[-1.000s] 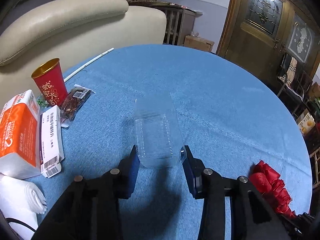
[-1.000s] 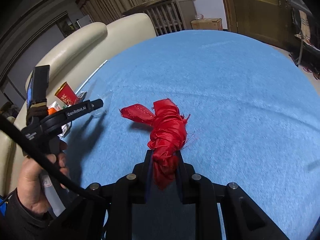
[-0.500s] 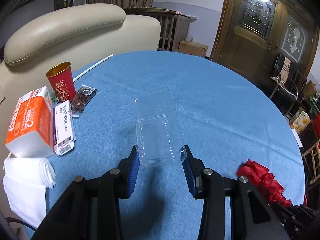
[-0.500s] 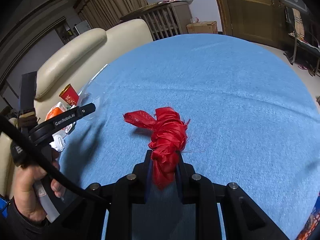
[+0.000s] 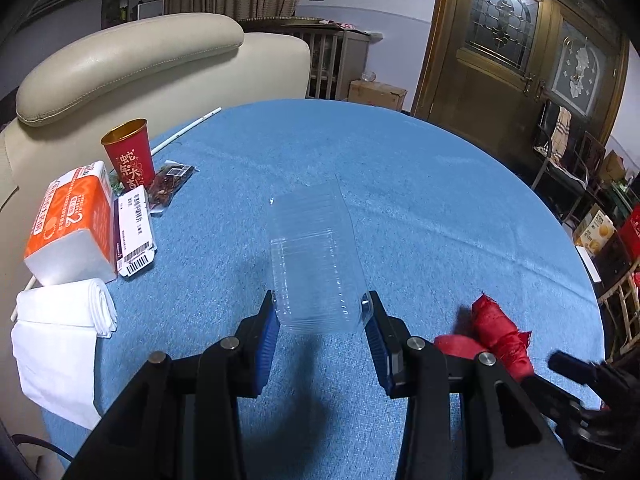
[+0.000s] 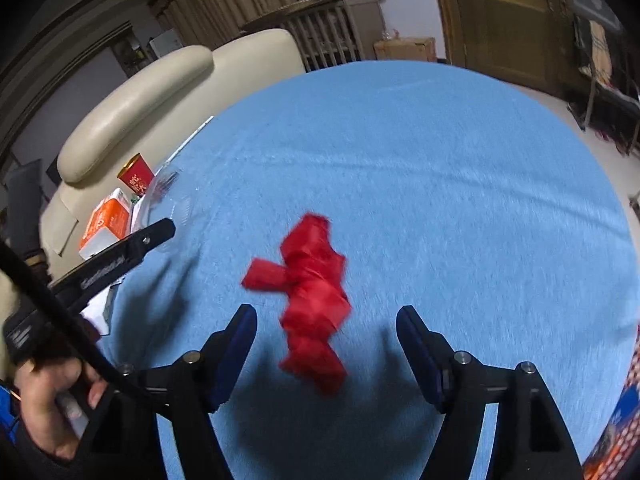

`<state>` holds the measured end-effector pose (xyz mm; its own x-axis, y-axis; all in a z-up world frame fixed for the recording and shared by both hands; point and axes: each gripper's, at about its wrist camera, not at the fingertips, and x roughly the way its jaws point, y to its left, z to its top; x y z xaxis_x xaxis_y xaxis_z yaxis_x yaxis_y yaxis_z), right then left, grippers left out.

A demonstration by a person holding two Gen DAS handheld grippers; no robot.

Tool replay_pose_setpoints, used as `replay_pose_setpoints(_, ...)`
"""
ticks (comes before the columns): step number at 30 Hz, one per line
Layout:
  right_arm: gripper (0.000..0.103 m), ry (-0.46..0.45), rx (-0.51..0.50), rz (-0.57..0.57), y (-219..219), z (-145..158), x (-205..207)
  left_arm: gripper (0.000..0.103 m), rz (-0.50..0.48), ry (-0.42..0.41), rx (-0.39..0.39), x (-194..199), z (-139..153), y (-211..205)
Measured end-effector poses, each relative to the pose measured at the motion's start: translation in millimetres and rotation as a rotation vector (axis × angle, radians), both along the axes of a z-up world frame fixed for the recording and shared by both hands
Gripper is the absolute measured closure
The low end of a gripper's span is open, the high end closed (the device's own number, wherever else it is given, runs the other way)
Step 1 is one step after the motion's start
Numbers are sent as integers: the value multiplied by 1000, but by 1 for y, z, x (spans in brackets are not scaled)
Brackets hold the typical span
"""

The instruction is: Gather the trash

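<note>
- The left gripper [image 5: 321, 318] is clamped on a clear, ribbed plastic clamshell container [image 5: 314, 256]; its blue-padded fingers [image 5: 267, 334] press the near end from both sides, and the container juts forward and slightly upward from them, above the round table under a blue cloth [image 5: 420, 208].
- The right gripper [image 6: 326, 332] has its jaws spread wide, gripping nothing. A crumpled red fabric ribbon bundle [image 6: 310, 300] sits in the gap between them, touching neither finger; it is motion-blurred, so I cannot tell whether it rests on the cloth or is in the air just above it.
- From the left wrist view, the same red bundle [image 5: 494, 334] lies to the right of the left gripper, close beside its right finger arm.
- From the right wrist view, the left gripper [image 6: 160, 234] and the hand [image 6: 52, 400] holding it are at the far left, well apart from the red bundle.
- Ahead and to the left of the left gripper, near the table edge, stand a red paper cup with a gold rim [image 5: 129, 156], a dark snack packet [image 5: 170, 186], a white flat box with a barcode [image 5: 134, 236], an orange-and-white tissue pack [image 5: 72, 228] and a stack of folded white napkins [image 5: 64, 320].
- A thin white stick [image 5: 186, 130] lies beyond the cup, by a cream leather sofa [image 5: 132, 64].
</note>
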<state>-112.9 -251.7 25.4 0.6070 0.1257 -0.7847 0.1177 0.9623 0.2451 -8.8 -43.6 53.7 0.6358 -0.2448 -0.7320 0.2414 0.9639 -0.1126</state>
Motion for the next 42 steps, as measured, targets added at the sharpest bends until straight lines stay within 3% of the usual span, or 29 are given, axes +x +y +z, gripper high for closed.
replay_pose_setpoints(4, 31, 28, -26, 20, 8, -12, 25, 60, 6, -5, 1, -6, 2, 5)
replay_pose_setpoints(5, 45, 33, -32, 25, 10, -15, 28, 60, 7, -5, 3, -7, 1, 6)
replay_pose_setpoints(7, 65, 59, -44, 30, 14, -22, 35, 60, 9, -4, 7, -9, 1, 8)
replay_pose_setpoints(10, 69, 54, -28, 41, 14, -21, 34, 60, 8, -7, 9, -12, 3, 9)
replay_pose_setpoints(27, 69, -44, 38, -92, -30, 13, -35, 60, -90, -34, 4, -41, 19, -30)
replay_pose_setpoints(42, 69, -79, 63, -183, -59, 22, -72, 60, -200, -60, 14, -65, 31, -70)
